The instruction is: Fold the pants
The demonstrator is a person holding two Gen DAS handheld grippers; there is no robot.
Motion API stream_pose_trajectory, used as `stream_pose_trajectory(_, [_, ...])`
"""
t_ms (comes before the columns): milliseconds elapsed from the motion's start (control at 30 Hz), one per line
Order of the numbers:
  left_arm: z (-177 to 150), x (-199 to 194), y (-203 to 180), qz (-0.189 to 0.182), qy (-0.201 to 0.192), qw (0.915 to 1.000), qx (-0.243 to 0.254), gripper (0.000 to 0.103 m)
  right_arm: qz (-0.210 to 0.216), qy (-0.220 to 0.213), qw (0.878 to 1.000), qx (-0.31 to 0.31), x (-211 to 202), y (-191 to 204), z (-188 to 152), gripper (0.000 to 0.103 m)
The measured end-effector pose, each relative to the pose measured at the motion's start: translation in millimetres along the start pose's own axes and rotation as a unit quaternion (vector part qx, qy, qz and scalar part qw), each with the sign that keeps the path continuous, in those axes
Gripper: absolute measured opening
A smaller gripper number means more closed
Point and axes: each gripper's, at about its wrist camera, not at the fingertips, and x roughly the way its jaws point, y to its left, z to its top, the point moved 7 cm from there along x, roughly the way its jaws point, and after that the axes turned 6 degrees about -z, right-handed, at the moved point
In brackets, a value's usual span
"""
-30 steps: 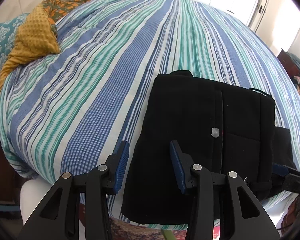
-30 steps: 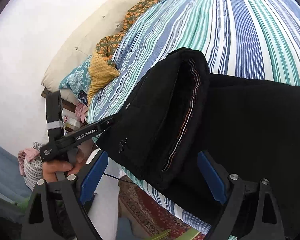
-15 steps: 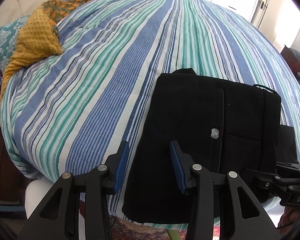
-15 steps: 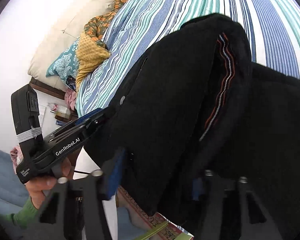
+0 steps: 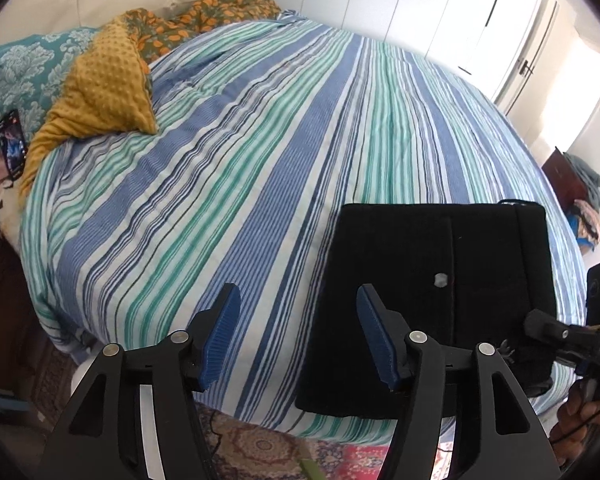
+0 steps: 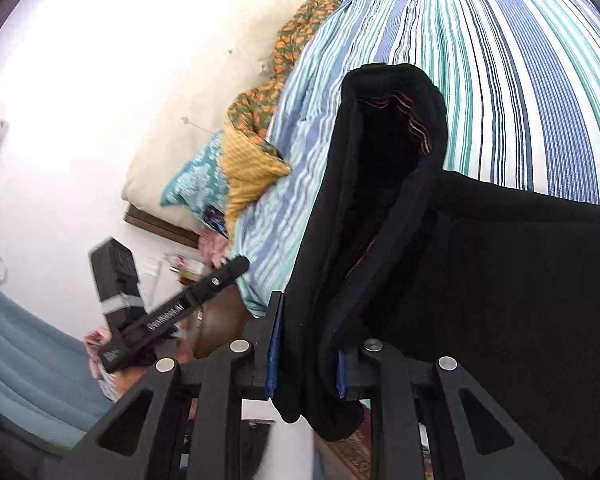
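Note:
Black pants (image 5: 440, 292) lie folded into a rectangle near the front edge of the striped bed (image 5: 260, 168). A small pale button (image 5: 441, 280) shows on top. My left gripper (image 5: 296, 336) is open and empty, hovering above the bed edge just left of the pants. My right gripper (image 6: 306, 364) is shut on a thick bunch of the pants' near edge (image 6: 340, 300) and holds it raised, so the layers stand up and gape open. The right gripper's body shows in the left wrist view (image 5: 572, 336) at the pants' right corner.
A mustard blanket (image 5: 100, 96), a floral cover (image 5: 204, 16) and a teal pillow (image 5: 32, 68) lie at the head of the bed. A phone (image 5: 13, 142) rests at the far left. A patterned rug (image 5: 260, 448) lies below. White wardrobe doors (image 5: 440, 4) stand behind.
My right gripper has closed on the pants' edge and lifted it. My left gripper has drawn back to the left, off the pants, and opened wider.

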Motion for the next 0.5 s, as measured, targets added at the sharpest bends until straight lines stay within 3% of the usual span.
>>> stream_pose_trajectory(300, [-12.3,1.2,17.1,0.005,0.012,0.9997,-0.020,0.063,0.072,-0.071,0.993,0.064,-88.6,-15.0,20.5,0.021])
stream_pose_trajectory(500, [-18.7,5.4,7.4,0.004,0.023,0.9997,-0.007,0.063,0.050,-0.098,0.991,0.076,-139.8,-42.6,24.8,0.021])
